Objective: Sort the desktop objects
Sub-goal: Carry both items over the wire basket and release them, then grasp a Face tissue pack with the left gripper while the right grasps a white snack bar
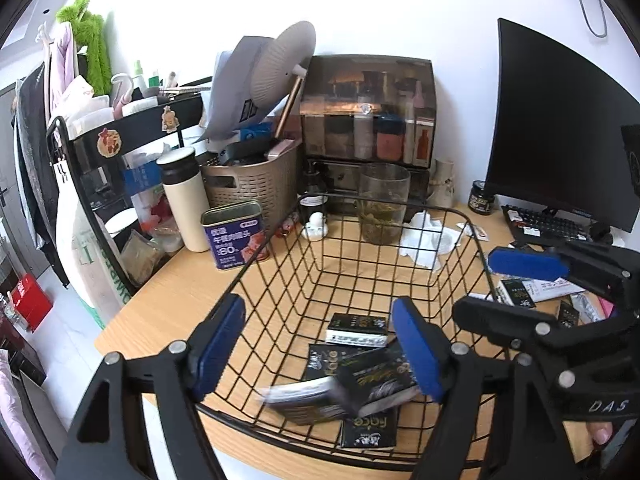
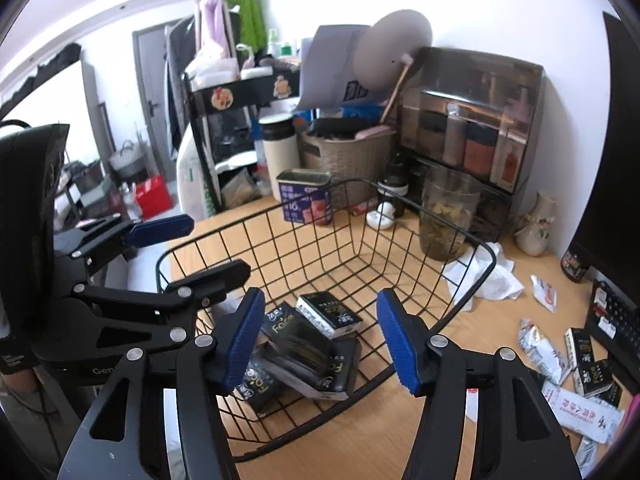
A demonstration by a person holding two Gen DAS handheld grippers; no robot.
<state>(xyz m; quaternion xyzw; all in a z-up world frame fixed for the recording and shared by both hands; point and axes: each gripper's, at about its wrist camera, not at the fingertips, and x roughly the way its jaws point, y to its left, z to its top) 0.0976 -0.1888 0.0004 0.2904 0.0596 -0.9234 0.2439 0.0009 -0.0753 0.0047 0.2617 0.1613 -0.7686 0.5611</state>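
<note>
A black wire basket (image 1: 372, 210) (image 2: 486, 248) stands on the wooden desk. Several black tissue packets lie in it (image 1: 358, 330) (image 2: 330, 314); one packet (image 1: 308, 396) is motion-blurred at the basket's near end. My left gripper (image 1: 320, 344) is open and empty above the basket's near end. My right gripper (image 2: 320, 340) is open and empty over the packets; it also shows in the left wrist view (image 1: 476, 288). More black packets (image 2: 596, 376) and wrappers (image 2: 538, 342) lie on the desk to the basket's right.
A blue tin (image 1: 236, 234), white flask (image 1: 186, 200), woven bin (image 1: 256, 184), glass jar (image 1: 384, 204) and crumpled tissue (image 1: 430, 240) stand behind the basket. A monitor (image 1: 560, 128) and keyboard (image 1: 548, 226) are at the right. The desk's left edge drops off beside a black rack (image 1: 120, 140).
</note>
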